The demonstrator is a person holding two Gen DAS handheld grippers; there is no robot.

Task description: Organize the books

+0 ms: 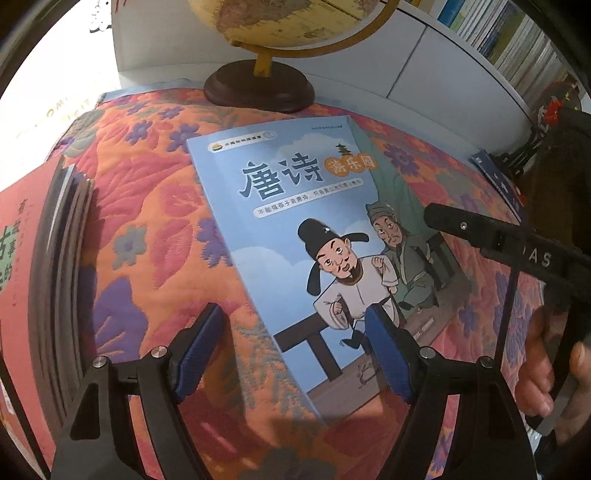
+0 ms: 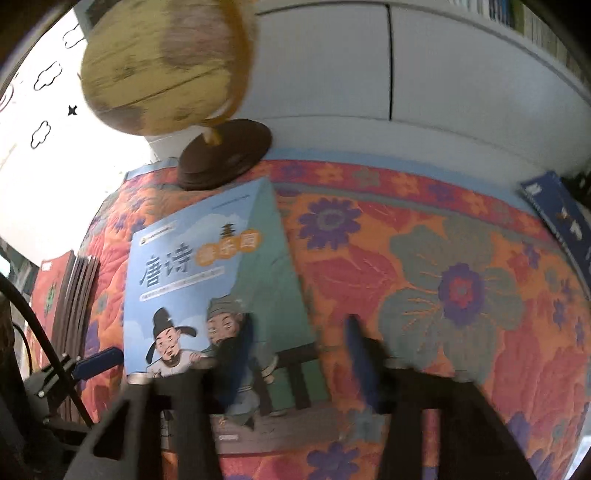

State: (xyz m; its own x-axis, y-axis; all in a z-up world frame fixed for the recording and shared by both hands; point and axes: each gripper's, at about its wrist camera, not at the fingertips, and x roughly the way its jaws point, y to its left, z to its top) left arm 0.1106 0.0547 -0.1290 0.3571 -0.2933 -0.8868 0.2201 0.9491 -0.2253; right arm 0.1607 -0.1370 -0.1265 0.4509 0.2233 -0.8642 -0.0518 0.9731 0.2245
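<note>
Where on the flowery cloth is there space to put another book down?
The widest bare patch of flowery cloth lies between the light blue book and the dark blue book at the far edge. A narrower strip runs between the light blue book and the red book stack. It is crowded around the globe, and both grippers hover there.

Blue book reads, seemingly, "唐诗"

Both wrist cameras look steeply down, close over the blue book and globe.
</note>
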